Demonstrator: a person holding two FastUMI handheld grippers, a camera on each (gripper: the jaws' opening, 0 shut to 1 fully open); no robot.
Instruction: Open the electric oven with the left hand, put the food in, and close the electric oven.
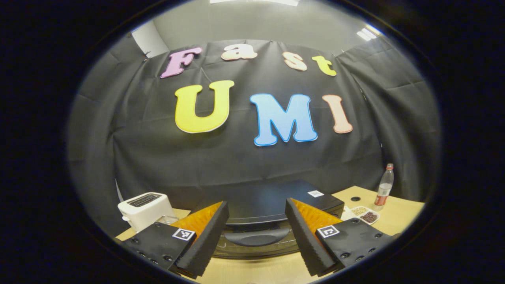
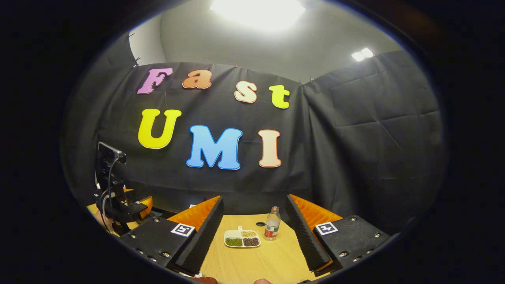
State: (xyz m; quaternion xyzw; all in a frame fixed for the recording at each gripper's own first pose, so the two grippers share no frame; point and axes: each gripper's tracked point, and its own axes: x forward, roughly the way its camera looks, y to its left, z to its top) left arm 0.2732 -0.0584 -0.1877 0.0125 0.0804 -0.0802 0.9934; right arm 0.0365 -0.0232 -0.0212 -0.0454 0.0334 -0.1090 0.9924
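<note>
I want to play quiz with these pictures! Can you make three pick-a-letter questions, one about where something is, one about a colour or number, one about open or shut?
1. Where is the toaster?
A. Left of the oven
B. On top of it
C. Beside the bottle

2. How many sections of the divided dish hold food?
A. One
B. Three
C. Six

3. The oven door is
A. Shut
B. Wide open
C. Missing

Answers: 1 A, it stands at the oven's left in the left gripper view. 2 B, three separate piles show. 3 A, the door with its handle sits flush.
</note>
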